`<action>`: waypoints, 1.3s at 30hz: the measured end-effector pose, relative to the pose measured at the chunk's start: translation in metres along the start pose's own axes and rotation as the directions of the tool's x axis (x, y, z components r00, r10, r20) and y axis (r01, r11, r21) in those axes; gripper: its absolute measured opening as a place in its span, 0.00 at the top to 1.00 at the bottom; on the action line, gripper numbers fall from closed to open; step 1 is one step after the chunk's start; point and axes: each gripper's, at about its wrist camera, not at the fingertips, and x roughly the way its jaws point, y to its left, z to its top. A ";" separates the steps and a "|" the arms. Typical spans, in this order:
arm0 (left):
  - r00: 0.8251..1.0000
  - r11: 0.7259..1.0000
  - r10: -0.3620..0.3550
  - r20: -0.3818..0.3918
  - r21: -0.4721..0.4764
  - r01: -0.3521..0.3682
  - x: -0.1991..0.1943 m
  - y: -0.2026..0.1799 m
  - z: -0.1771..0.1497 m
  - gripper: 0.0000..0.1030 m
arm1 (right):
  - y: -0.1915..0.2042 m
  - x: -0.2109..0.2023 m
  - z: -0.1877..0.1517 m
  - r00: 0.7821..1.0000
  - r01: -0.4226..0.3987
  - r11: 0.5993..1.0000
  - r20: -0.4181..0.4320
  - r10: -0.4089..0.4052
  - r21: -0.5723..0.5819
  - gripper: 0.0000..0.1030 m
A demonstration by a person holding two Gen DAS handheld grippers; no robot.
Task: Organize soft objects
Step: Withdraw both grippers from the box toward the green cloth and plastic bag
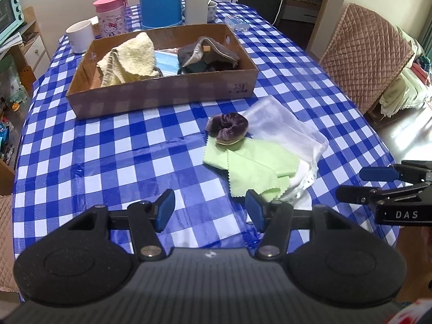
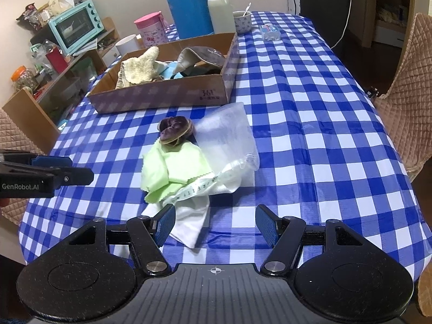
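Nearest, both grippers hang over the near edge of the checked table (image 1: 108,145) with jaws apart and empty — the left gripper (image 1: 209,210) just beside the pile, the right gripper (image 2: 216,222) with one finger over the white cloth (image 2: 193,216). The pile lies mid-table: green cloth (image 1: 253,167), clear bag (image 1: 283,127), and a purple scrunchie (image 1: 226,128) resting on the green cloth's far edge. Beyond — toward the far edge — a box (image 1: 162,91) holds a towel (image 1: 129,59), a blue mask (image 1: 167,59) and grey fabric (image 1: 208,51).

Glossy plastic tablecloth (image 1: 108,140), matt cardboard box (image 1: 162,94), velvety scrunchie (image 1: 226,128)
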 end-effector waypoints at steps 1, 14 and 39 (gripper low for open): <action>1.000 1.000 -0.001 -0.001 0.001 0.001 0.001 -0.001 0.000 0.47 | -0.002 0.001 0.001 1.000 0.001 1.000 -0.002 -0.001 0.001 0.36; 1.000 1.000 0.015 -0.017 -0.011 -0.016 0.010 -0.004 0.000 0.47 | -0.005 0.008 0.008 1.000 -0.017 1.000 -0.001 0.017 0.006 0.36; 0.999 0.999 0.005 -0.037 -0.035 -0.007 0.032 0.000 0.011 0.47 | -0.035 0.034 0.029 0.998 -0.031 0.994 0.065 0.024 0.102 0.36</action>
